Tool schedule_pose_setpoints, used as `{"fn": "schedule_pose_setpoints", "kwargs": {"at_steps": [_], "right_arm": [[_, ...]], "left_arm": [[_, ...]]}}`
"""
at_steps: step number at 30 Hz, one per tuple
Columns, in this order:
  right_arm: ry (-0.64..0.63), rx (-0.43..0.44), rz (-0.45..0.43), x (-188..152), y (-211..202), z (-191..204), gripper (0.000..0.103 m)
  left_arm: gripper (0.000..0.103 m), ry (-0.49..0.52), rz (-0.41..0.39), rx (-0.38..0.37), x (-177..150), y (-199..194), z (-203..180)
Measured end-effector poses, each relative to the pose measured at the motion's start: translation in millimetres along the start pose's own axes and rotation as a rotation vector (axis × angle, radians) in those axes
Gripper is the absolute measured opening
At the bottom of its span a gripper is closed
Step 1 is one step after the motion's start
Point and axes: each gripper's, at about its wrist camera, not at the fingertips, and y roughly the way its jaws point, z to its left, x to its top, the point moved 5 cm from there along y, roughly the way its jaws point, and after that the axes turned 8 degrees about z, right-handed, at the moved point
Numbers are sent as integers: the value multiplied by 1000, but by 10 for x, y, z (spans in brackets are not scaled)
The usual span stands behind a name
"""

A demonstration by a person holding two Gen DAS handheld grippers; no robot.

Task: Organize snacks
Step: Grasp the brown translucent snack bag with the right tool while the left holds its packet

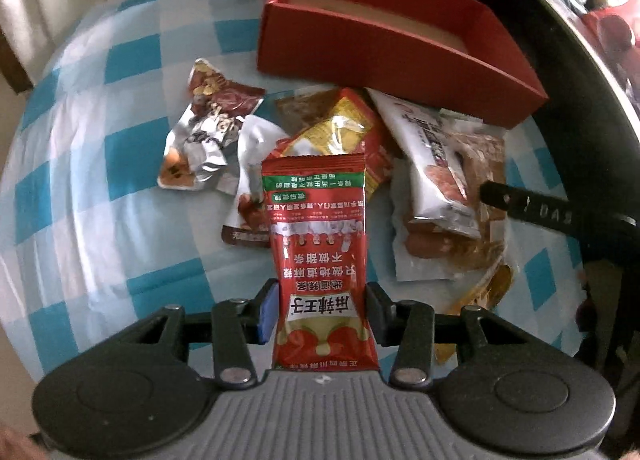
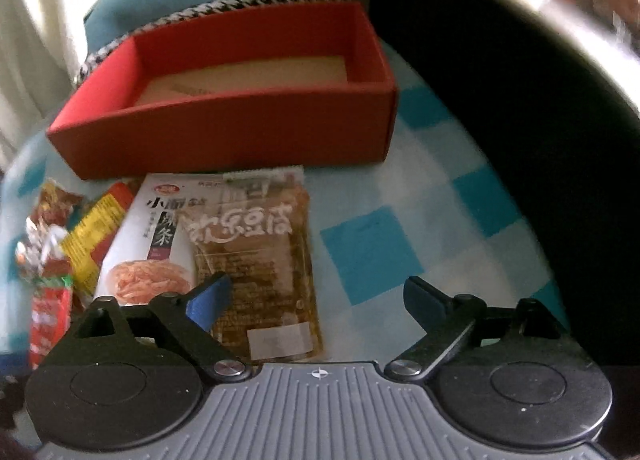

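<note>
Two claws over a blue-checked cloth [image 1: 92,164]. Left claw [image 1: 322,310] clamped on a red spicy-strip packet [image 1: 318,244], held upright between its fingers (print upside down). Just past it, a heap: crumpled silver wrapper [image 1: 200,140] to the left, yellow-and-red packet [image 1: 344,128] behind, white packet [image 1: 432,164] to the right. Beyond the heap, red box [image 1: 384,52], only its bare floor showing. Right claw [image 2: 316,300] spread wide, gripping nothing, hovering over a clear tofu packet [image 2: 260,260] beside its left finger; white packet alongside, box ahead.
</note>
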Motion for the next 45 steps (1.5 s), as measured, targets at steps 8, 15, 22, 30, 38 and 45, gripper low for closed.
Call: {"fn": "schedule_pose_setpoints", "kwargs": {"at_steps": [8, 15, 22, 30, 38, 45], "right_arm": [[-77, 11, -50, 45, -170, 88, 95], [-98, -1, 7, 1, 40, 213, 97], [10, 201, 40, -39, 76, 124, 60], [20, 252, 5, -168, -211, 80, 27], [-56, 53, -13, -158, -156, 201, 72], [-154, -19, 27, -189, 108, 420, 78]], "left_arm": [[39, 25, -15, 18, 15, -20, -23], [39, 44, -6, 27, 3, 16, -78], [39, 60, -35, 62, 11, -18, -55], [40, 53, -89, 53, 21, -150, -94], [40, 55, -106, 73, 1, -169, -90], [40, 48, -88, 57, 10, -151, -21]]}}
